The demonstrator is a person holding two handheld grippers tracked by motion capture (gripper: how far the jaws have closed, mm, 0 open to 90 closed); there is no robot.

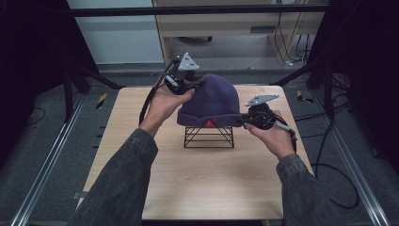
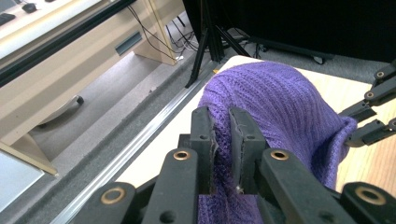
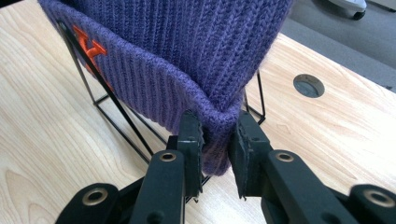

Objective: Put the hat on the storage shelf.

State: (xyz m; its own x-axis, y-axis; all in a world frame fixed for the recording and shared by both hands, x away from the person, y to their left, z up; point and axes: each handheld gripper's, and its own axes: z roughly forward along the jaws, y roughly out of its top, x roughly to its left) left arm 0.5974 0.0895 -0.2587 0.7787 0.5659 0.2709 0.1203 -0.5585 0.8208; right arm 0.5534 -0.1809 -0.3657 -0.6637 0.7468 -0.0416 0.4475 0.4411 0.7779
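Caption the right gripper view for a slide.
Right hand-held gripper pinches the folded cuff of a purple knit beanie sitting on a black wire stand on a wooden table.

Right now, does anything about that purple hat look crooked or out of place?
Nothing is damaged or spilled. The purple hat sits unevenly on the black wire stand: the left claw pinches a fold of knit near its top, and the right claw pinches the folded brim, pulling that edge into a bunched corner.
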